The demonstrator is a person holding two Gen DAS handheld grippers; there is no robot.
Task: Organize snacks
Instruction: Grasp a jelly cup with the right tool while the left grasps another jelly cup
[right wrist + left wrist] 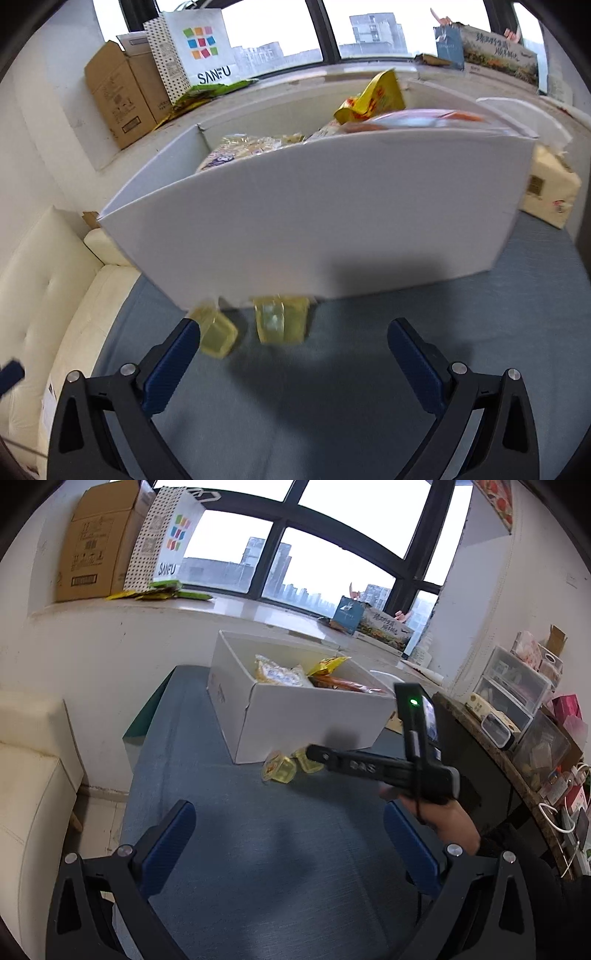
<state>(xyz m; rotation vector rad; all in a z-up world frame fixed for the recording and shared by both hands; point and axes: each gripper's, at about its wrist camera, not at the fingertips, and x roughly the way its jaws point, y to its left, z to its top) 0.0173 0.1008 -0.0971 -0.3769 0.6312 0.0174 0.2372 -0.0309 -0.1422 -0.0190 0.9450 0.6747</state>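
Two yellow jelly cups [282, 319] sit on the blue bench [258, 830] right against the near wall of the white box [314, 221], which has snack packets [280, 674] inside. The right tool [293, 365] hovers just short of the cups, fingers wide apart, holding nothing. Left tool [290, 840] hangs further back from the box, also spread and empty.

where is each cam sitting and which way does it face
Left wrist: on the left gripper, higher and further back, facing the white box and window; shows its open blue fingers, plus the right gripper and hand.
Right wrist: on the right gripper, low and close to the box wall; shows its open fingers.
Shared: box, jelly cups, blue cloth, SANFU bag.
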